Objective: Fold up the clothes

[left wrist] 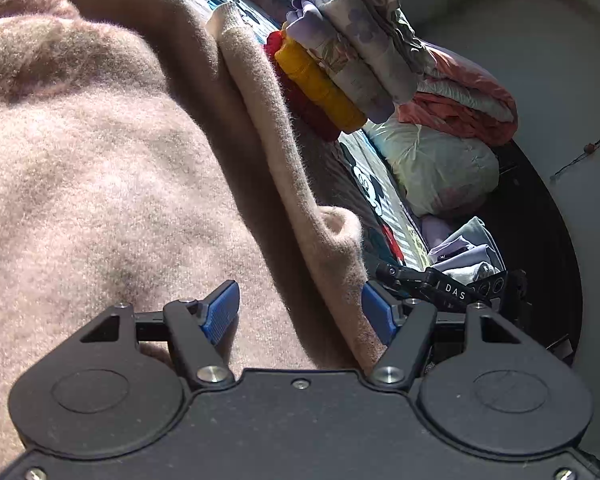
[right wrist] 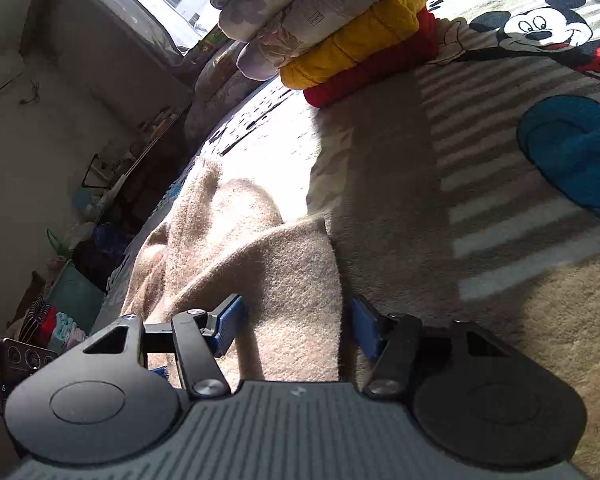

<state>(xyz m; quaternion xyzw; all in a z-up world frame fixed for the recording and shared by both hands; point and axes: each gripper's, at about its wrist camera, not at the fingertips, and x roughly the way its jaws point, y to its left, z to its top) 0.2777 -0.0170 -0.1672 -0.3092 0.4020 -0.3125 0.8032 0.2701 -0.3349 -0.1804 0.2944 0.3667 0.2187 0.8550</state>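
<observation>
Left gripper spread wide, pink sweater bunched between and ahead of jaws. Right gripper likewise parted, sweater edge lying between, folded stack far ahead.

One fuzzy pink-beige sweater is lying spread across the bed. One stack of folded clothes is sitting beyond it, showing four layers: one red piece at the bottom, one yellow piece on that, and two pale floral pieces on top. Two grippers are showing, the left gripper and the right gripper, each carrying two blue pads. One cartoon mouse is appearing on the one blanket.
</observation>
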